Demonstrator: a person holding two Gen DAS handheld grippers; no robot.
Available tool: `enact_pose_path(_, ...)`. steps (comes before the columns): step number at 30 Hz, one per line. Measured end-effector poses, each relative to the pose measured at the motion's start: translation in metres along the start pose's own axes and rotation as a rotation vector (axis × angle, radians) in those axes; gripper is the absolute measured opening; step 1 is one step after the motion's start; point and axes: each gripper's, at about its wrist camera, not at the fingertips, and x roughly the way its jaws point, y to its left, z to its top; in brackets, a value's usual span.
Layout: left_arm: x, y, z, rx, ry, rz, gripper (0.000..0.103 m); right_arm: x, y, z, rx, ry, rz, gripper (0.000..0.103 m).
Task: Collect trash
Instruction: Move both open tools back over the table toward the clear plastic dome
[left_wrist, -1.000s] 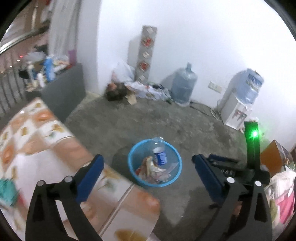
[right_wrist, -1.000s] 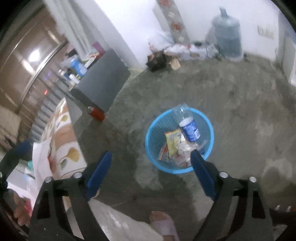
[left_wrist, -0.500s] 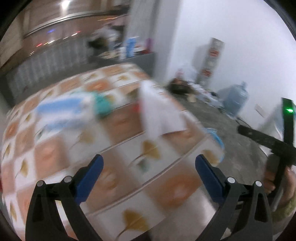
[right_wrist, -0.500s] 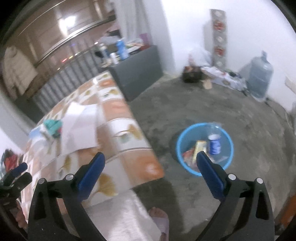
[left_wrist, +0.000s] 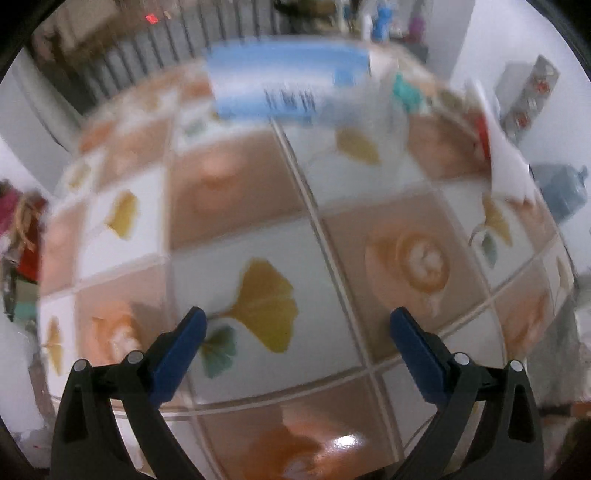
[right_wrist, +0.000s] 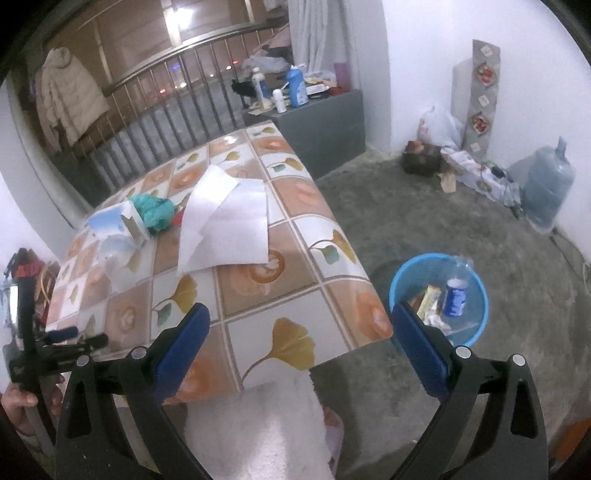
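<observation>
A large white paper sheet lies on the patterned desk, with a crumpled teal wrapper and a blue-white carton just beside it at nine o'clock. The right tool hangs tilted down over the desk's near edge, released and empty after just widening, the sheet at twelve o'clock. The blue basket of trash stands on the floor at three o'clock. The left tool, also released, points steeply at the desk, the blurred carton at twelve o'clock.
</observation>
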Motion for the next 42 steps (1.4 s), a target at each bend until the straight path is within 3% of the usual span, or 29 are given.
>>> enact_pose_path(23,0.002,-0.002,0.001,0.056,-0.124,-0.022,0.099,0.029,-0.022,-0.011,0.072,0.065,0.051,0.095)
enact_pose_path(34,0.004,0.001,0.004,0.069,-0.126,-0.035,0.099,0.020,-0.015,-0.011,0.031,0.007,-0.002,0.095)
enact_pose_path(42,0.004,0.001,0.005,0.070,-0.127,-0.035,0.099,0.005,-0.002,-0.010,-0.058,-0.084,-0.103,0.095)
